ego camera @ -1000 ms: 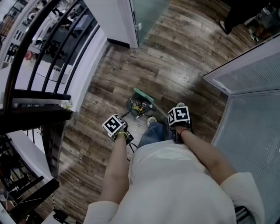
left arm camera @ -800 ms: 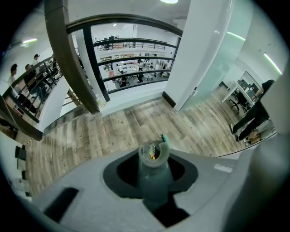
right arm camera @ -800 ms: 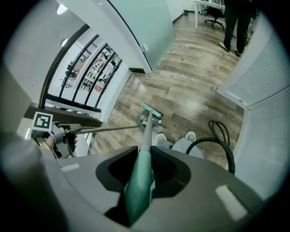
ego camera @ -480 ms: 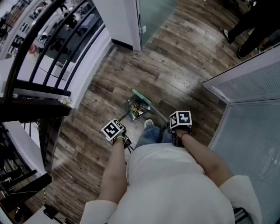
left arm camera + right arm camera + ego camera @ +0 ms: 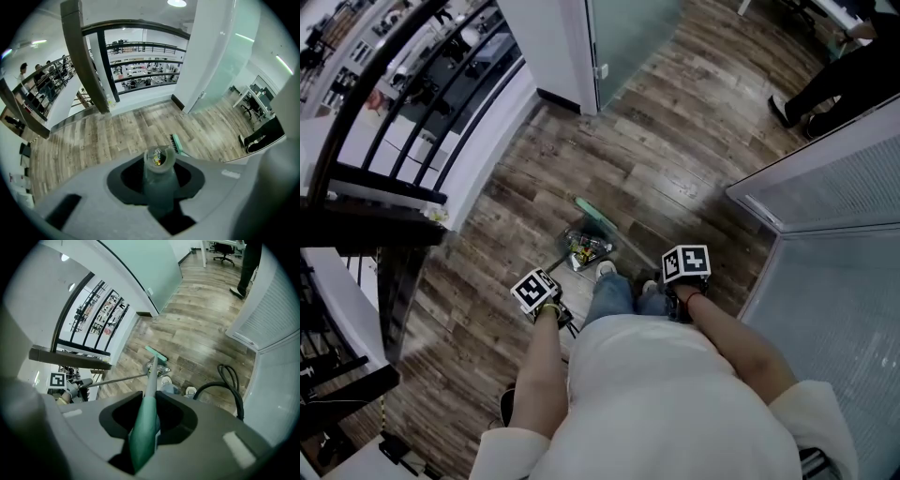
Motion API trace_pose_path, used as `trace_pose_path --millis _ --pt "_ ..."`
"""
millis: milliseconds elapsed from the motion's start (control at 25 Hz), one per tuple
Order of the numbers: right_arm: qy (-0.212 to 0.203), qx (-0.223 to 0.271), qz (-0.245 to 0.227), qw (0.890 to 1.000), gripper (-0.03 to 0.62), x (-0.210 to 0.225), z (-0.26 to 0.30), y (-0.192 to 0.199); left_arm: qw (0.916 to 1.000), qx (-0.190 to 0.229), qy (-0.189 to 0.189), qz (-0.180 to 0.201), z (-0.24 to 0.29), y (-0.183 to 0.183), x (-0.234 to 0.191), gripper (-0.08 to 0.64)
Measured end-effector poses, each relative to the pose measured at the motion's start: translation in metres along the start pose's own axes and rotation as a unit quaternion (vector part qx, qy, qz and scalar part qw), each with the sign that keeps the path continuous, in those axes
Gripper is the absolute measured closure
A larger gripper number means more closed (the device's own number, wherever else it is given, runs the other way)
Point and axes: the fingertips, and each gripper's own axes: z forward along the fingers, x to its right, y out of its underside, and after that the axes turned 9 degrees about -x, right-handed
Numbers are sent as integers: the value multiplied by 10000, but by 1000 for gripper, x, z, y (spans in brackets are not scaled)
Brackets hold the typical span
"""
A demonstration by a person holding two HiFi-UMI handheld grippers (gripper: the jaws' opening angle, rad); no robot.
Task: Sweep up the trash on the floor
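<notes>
A long-handled dustpan [image 5: 581,249] stands on the wood floor with colourful trash in it. The green broom head [image 5: 596,217] lies just beyond it. My left gripper [image 5: 546,300] is shut on the dustpan handle [image 5: 159,180], and the trash shows past the handle's end [image 5: 157,157]. My right gripper [image 5: 682,283] is shut on the green broom handle [image 5: 143,427], which runs down to the broom head [image 5: 156,354] beside the dustpan [image 5: 157,367]. The left gripper [image 5: 70,389] shows at the left edge of the right gripper view.
A black railing [image 5: 403,112] and a drop lie to the left. A white wall corner and glass door [image 5: 581,56] stand ahead. A white louvred panel [image 5: 834,187] is on the right. Another person's legs [image 5: 825,89] are far right. My shoes [image 5: 606,271] are beside the dustpan. A black cable [image 5: 227,380] hangs nearby.
Both grippers have drawn back toward my body with their handles. The dustpan and broom head sit slightly nearer and more to the left. The other person at the upper right has moved.
</notes>
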Motion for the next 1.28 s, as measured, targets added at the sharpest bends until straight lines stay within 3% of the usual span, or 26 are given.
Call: trace_pose_path --millis 480,1280 --pt "107 -127 -150 9998 495 40 -25 17 9982 65 -147 -569 -14 49 -11 471" --pt "10 -247 -390 9989 495 37 -22 22 9977 125 -105 -651 -21 73 -14 471"
